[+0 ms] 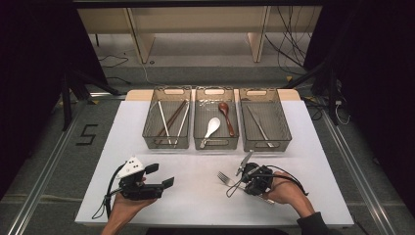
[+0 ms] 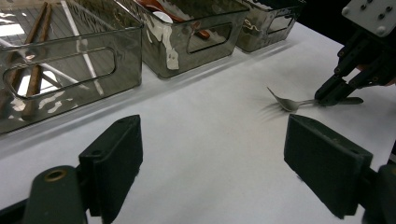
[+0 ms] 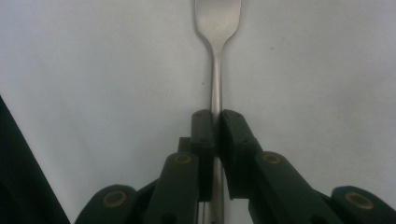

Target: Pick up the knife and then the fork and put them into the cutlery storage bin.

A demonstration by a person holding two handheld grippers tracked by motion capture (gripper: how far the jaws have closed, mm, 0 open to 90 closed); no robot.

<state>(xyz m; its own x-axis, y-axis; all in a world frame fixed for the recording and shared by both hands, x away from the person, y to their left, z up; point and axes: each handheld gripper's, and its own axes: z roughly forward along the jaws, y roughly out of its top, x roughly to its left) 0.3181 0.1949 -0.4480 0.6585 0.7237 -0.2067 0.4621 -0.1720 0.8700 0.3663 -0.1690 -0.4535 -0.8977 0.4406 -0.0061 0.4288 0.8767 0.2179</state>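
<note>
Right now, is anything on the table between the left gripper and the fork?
No. In the high view, only bare white table lies between the left gripper and the fork.

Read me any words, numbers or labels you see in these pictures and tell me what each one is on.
"5": a black taped numeral on the grey floor, left of the white table.
Nothing else is readable: the three smoky clear plastic bins, the metal fork and both hand-held grippers carry no legible text.
</note>
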